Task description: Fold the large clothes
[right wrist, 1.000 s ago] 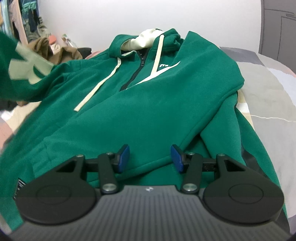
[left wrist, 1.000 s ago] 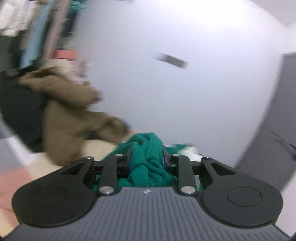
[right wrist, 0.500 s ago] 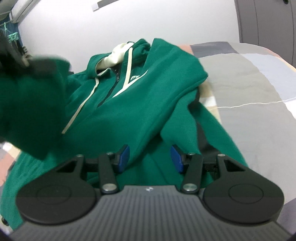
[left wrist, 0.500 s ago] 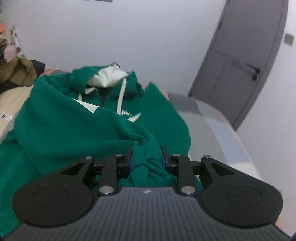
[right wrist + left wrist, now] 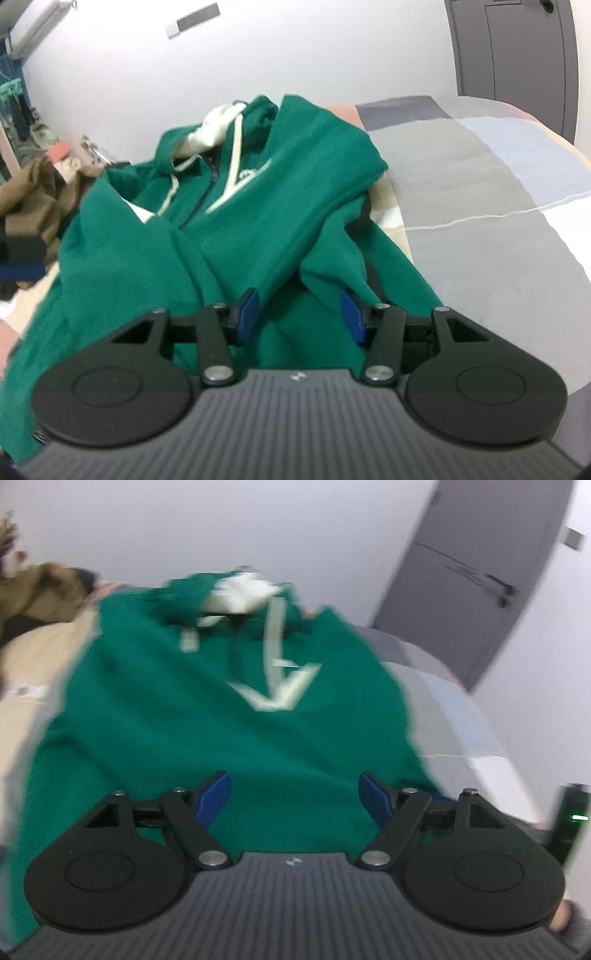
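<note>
My left view is smeared with motion; it shows the green hoodie [image 5: 229,716] spread face-up on the bed [image 5: 454,701], its pale chevron mark at centre, and a grey door [image 5: 476,572] far right with its handle, which my right view cuts off. My right view is sharper: it alone shows the sleeve folded across the chest from the left, the hoodie's right sleeve running down beside a dark strip, a wall unit [image 5: 37,20] at far upper left, and the brown garment [image 5: 33,199] heaped at far left. Against half a second back, my left gripper [image 5: 294,794] no longer has the bunched green sleeve between its pads; its jaws have just been opening and now stand wide, with nothing pinched, only flat hoodie fabric beyond them. My right gripper [image 5: 298,314] is unchanged: jaws about half apart, pads [image 5: 246,314] bare, hovering over the near hem area where the body and right sleeve meet. Whether either tip touches the cloth I cannot tell.
</note>
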### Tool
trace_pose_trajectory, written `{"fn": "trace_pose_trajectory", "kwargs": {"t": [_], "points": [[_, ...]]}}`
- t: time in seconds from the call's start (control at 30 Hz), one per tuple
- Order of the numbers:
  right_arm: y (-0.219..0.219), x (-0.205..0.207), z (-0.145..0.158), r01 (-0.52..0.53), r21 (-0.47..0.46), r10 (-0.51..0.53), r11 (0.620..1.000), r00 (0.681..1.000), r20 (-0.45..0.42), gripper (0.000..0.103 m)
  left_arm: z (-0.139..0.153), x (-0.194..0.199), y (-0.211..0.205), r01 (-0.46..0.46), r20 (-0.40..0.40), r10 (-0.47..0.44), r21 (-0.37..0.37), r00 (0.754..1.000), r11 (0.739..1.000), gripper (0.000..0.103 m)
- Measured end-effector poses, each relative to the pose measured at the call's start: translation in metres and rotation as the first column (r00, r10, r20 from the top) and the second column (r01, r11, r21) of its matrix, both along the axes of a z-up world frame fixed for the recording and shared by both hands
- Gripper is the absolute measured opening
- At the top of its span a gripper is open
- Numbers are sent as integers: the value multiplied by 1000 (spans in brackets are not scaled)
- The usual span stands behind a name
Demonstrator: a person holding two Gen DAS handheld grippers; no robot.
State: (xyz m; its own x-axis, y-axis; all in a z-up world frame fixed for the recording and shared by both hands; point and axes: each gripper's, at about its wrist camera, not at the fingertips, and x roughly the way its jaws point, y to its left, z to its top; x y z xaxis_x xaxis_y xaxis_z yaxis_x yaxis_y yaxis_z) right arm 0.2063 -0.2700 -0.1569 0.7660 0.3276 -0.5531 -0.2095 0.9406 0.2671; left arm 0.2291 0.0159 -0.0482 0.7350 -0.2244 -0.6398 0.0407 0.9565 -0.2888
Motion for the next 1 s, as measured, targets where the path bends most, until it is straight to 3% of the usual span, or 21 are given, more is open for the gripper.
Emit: {"fn": "trace_pose_trajectory", "kwargs": {"t": [0.03, 0.1, 0.17, 0.33, 0.47, 0.53, 0.6, 0.63, 0.67, 0.7, 0.73, 0.87, 1.0], "points": [[0, -1, 1, -2, 6, 2, 1000, 1000, 6, 52, -6, 4, 16, -27, -10, 27, 3, 1000, 1000, 80], [0, -3, 5, -19, 31, 18, 999, 1000, 18, 62, -22, 15, 53, -103, -34, 102, -24, 994, 994, 80], [1, -5, 8, -42, 77, 40, 996, 999, 29, 80, -36, 22, 86, -185, -62, 180, -103, 982, 977, 80], [7, -7, 10, -69, 167, 70, 984, 998, -2, 80, -77, 47, 143, -318, -130, 291, -311, 948, 896, 80], [26, -7, 0, -89, 87, 92, 992, 995, -31, 80, -98, 57, 163, -354, -147, 322, -407, 935, 842, 77], [32, -2, -9, -92, 69, 96, 993, 993, -66, 80, -103, 60, 170, -357, -152, 323, -437, 934, 826, 60], [38, 3, -17, -99, 75, 106, 992, 989, -99, 80, -105, 59, 176, -368, -158, 333, -466, 929, 805, 33], [38, 5, -19, -109, 80, 117, 991, 988, -103, 81, -104, 60, 178, -360, -148, 331, -486, 932, 797, 25], [41, 5, -19, -121, 76, 129, 990, 987, -100, 75, -100, 60, 179, -350, -133, 328, -494, 935, 796, 15], [46, 5, -18, -142, 64, 148, 988, 985, -90, 69, -94, 58, 180, -337, -111, 326, -490, 939, 804, 11], [50, 5, -18, -165, 50, 169, 985, 982, -87, 53, -91, 64, 175, -328, -90, 326, -481, 941, 813, 10], [70, -2, -4, -213, -51, 213, 976, 977, -7, 42, -66, 55, 182, -315, -25, 349, -496, 937, 809, 9], [80, -6, 17, -241, -18, 242, 970, 968, 63, 40, -58, 49, 201, -371, -35, 405, -479, 913, 796, 9]]}}
